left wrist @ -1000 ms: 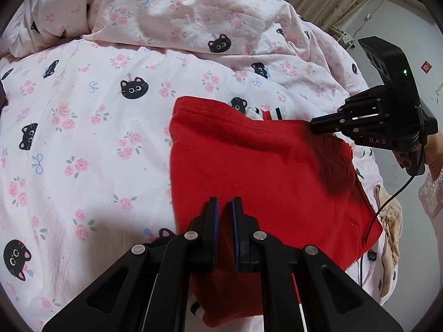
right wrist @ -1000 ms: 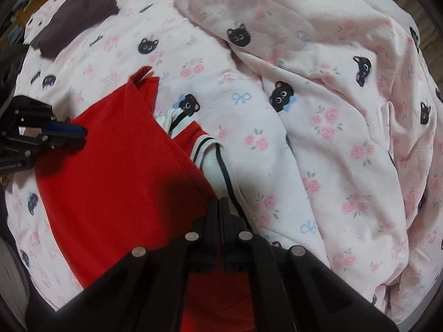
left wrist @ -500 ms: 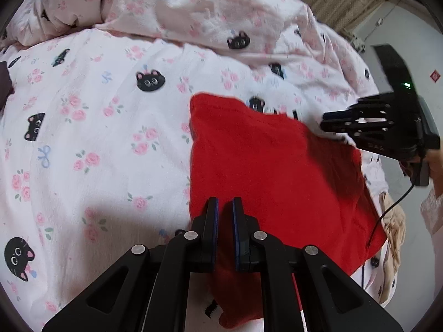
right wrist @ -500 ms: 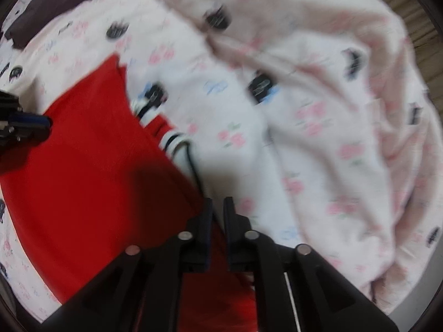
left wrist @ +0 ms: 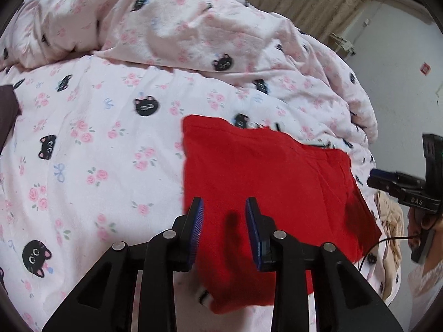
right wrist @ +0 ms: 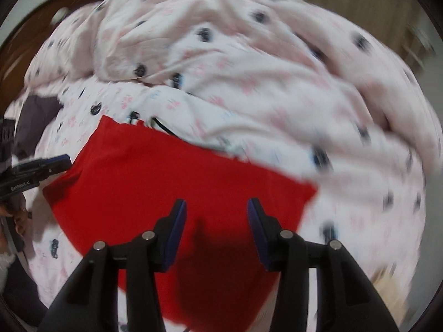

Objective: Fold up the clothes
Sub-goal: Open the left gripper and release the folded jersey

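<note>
The left gripper [left wrist: 224,207] is opening; its blue pads [left wrist: 197,221] are apart and hang over the red shirt [left wrist: 265,182] without pinching it. The right gripper [right wrist: 216,210] is opening too. Its jaws stand wide over the same red shirt [right wrist: 171,182] and hold nothing. The shirt lies flat, folded into a rough square, near the bed's front edge on the pink sheet [left wrist: 83,144] with black cat faces and roses. A bit of white cuff with dark stripes [left wrist: 203,294] peeks out at its near corner. Behind it, a puffy blanket [left wrist: 193,27] in the same print is heaped up. A dark cloth [left wrist: 7,110] lies at the bed's left edge.
</note>
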The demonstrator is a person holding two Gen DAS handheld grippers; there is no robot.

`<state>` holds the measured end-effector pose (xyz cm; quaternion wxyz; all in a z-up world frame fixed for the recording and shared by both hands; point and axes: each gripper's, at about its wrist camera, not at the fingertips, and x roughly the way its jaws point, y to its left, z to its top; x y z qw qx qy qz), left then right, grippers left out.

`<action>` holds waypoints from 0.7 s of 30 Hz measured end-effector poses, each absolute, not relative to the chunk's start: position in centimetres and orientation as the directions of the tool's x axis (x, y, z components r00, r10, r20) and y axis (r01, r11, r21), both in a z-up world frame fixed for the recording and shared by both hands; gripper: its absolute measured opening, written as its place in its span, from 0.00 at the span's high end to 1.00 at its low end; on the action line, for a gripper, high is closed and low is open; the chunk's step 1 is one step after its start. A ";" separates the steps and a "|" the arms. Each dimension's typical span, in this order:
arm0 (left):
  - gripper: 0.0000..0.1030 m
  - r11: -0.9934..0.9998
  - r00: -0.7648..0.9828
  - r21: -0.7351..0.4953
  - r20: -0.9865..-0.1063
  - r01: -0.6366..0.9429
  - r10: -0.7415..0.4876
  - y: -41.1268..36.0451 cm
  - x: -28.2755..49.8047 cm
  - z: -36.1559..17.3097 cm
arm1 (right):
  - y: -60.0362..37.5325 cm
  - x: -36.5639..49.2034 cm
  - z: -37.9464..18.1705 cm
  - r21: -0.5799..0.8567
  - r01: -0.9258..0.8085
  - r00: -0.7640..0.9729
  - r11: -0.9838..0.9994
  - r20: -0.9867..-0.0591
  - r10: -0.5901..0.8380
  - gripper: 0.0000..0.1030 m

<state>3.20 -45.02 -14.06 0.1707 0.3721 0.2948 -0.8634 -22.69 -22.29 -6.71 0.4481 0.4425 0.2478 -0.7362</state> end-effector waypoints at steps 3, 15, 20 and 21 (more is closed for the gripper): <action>0.73 -0.821 -0.669 -0.339 -0.740 0.460 -0.069 -42.7 2.5 -13.7 | -19.4 -22.3 -8.6 0.092 0.814 -0.214 -0.574 -0.871 -0.443 0.44; 0.73 -0.983 -0.664 -0.105 -0.747 0.153 -0.023 -28.1 -1.9 -13.9 | -9.9 -25.5 -10.9 0.476 0.563 -0.112 -0.675 -0.766 -0.633 0.41; 0.73 -0.998 -0.652 -0.005 -0.758 0.060 -0.035 -22.6 -4.2 -13.9 | -9.2 -25.7 -11.0 0.479 0.571 -0.088 -0.666 -0.771 -0.630 0.41; 0.73 -0.999 -0.649 0.002 -0.760 0.051 -0.035 -21.9 -4.6 -14.0 | -9.2 -25.6 -11.0 0.478 0.580 -0.082 -0.659 -0.771 -0.631 0.41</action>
